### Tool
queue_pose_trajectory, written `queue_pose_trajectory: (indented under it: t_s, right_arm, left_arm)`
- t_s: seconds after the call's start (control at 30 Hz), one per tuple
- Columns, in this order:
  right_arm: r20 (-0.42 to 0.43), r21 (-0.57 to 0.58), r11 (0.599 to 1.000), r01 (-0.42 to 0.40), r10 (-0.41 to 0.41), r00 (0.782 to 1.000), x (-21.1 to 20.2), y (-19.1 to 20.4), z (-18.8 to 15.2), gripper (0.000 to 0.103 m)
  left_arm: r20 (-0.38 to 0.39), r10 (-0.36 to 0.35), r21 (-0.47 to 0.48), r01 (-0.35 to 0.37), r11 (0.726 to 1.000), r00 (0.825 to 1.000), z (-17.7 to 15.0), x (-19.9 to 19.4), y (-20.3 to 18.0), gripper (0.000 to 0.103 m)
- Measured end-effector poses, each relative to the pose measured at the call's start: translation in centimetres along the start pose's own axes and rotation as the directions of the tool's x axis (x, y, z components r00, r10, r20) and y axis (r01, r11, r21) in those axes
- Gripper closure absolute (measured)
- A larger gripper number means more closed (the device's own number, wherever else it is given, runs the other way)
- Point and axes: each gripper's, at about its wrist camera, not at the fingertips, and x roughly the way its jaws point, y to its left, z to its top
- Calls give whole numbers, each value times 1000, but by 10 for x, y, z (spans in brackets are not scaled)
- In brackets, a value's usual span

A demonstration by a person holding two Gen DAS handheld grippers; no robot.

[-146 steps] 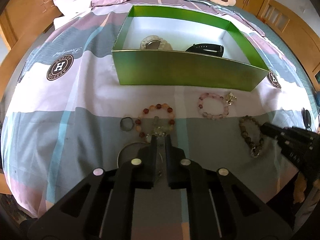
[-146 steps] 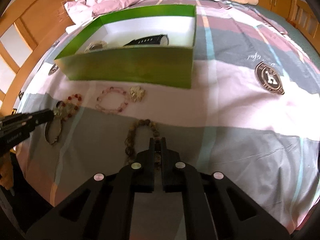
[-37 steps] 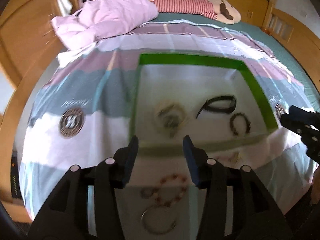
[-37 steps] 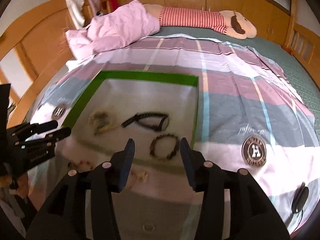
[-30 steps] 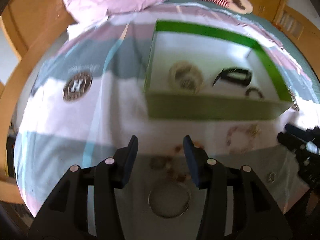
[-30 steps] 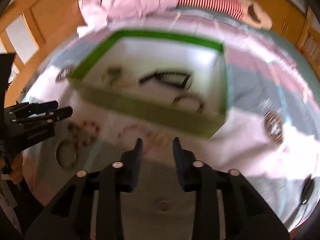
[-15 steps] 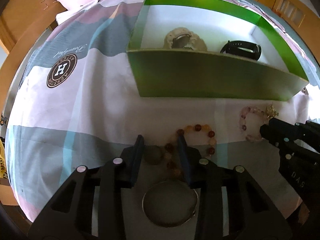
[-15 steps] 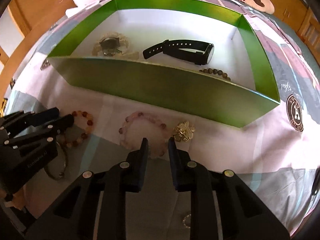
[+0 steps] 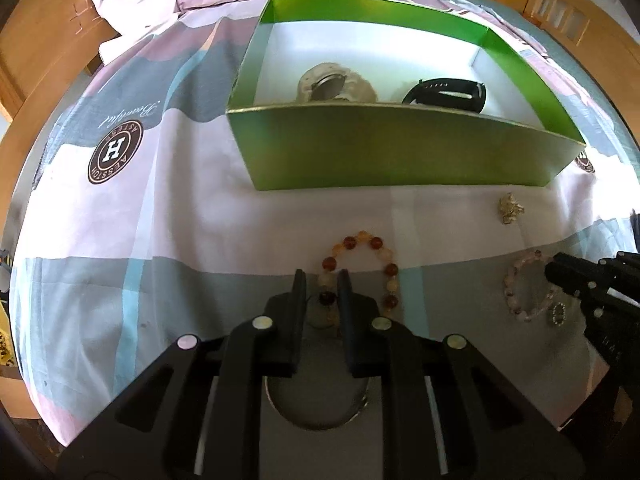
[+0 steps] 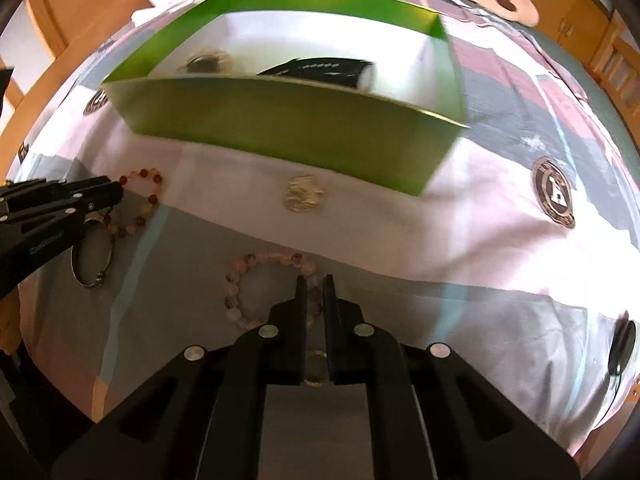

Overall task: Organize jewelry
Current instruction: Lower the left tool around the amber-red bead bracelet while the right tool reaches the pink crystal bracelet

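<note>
Bed cover carries the green box (image 9: 400,160); both tools have come down from above it. Left tool (image 9: 322,280) is closing around the amber bead bracelet (image 9: 362,258), right tool (image 10: 315,284) has closed on the pink bead bracelet (image 10: 256,280), so lifting should follow

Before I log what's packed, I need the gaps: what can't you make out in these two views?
- Green box floor nearest the cameras: hidden by its front wall in both views.
- Black watch: smeared by motion blur in the right wrist view.
- Silver bangle: mostly under the left tongs, which are closing around the amber bead bracelet.
- Small ring: partly hidden between the right tongs' fingers.
</note>
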Motion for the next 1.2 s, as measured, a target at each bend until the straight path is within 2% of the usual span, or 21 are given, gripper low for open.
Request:
queue_pose_trajectory:
  t_s: [0.17, 0.27, 0.33, 0.4, 0.47, 0.53, 0.67, 0.77, 0.9, 1.03, 1.2]
  right_arm:
    - [13, 71, 997, -12, 11, 1000, -6, -21, -1, 92]
    - [3, 71, 997, 5, -5, 1000, -5, -27, -5, 89]
    - [-5, 62, 998, 6, -5, 1000, -3, -26, -8, 89]
    - [-12, 52, 999, 4, -4, 1000, -1, -23, -10, 87]
    - [-11, 46, 999, 7, -7, 1000, 3, -16, -7, 78]
    - [-12, 33, 999, 12, -12, 1000, 8, -7, -3, 74]
    - [-20, 13, 1000, 18, -18, 1000, 13, -2, -5, 72]
    - [-26, 15, 1000, 21, -21, 999, 16, -1, -7, 72]
    - [-20, -2, 999, 37, -37, 999, 20, 4, -5, 72]
    - [-22, -10, 998, 57, -57, 998, 21, 10, -4, 72]
    - [-19, -9, 997, 71, -71, 997, 21, 15, -5, 72]
  left_arm:
    - [1, 23, -17, -23, 1000, 1000, 7, 1, -1, 85]
    - [4, 30, -19, -30, 999, 1000, 11, 1, 0, 76]
    - [8, 41, -15, -41, 999, 999, 13, 1, -2, 70]
    - [8, 49, -15, -49, 999, 999, 14, 3, -2, 68]
    - [3, 53, -14, -53, 999, 999, 14, 5, -4, 67]
    - [-3, 55, -6, -55, 998, 999, 14, 9, -6, 66]
    - [-23, 77, 17, -76, 997, 997, 10, 18, -11, 61]
    - [-16, 93, 26, -92, 995, 996, 7, 19, -14, 61]
    - [-10, 101, 46, -101, 994, 995, 3, 18, -23, 68]
    - [2, 123, 75, -123, 990, 992, -1, 17, -36, 70]
    - [12, 115, 101, -116, 988, 993, -9, 13, -50, 71]
